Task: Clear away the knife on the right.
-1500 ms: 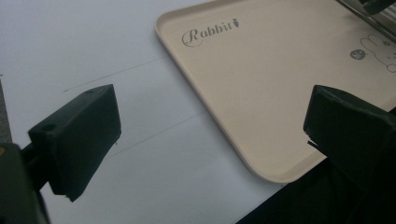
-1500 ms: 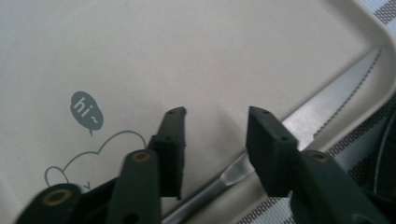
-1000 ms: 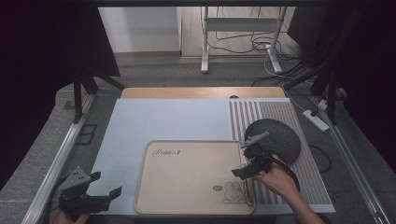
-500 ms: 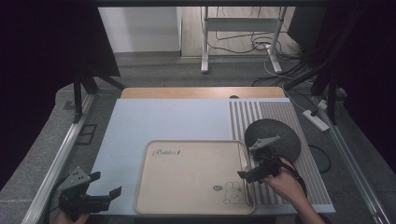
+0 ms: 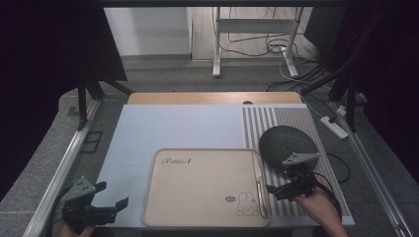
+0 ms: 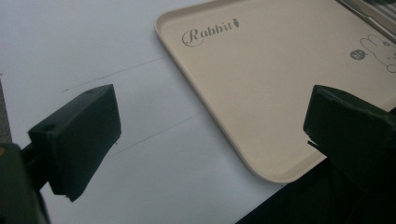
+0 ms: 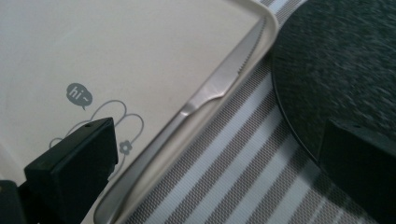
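Pale blue table top [image 5: 173, 128], grey floor and cables beyond its far edge. Striped placemat [image 5: 276, 121] along the right edge, running front to back. Beige tray [image 5: 202, 185] printed "Rabbit" at the middle of the front edge, its right rim overlapping the placemat's left side. Dark round mat [image 5: 284, 143] on the placemat, just beside the tray's far right corner. Steel knife [image 5: 258, 180] inside the tray, lying against the right rim, blade toward the far edge, handle toward the front. Seen again in the right gripper view [image 7: 210, 91], serrated edge up against the rim. Right gripper [image 5: 285, 189] held over the placemat near the front right corner, just right of the knife, jaws just opened wide, nothing between them, clear of the knife. Left gripper [image 5: 109, 193] at the front left corner, well apart from the tray, jaws spread, empty.
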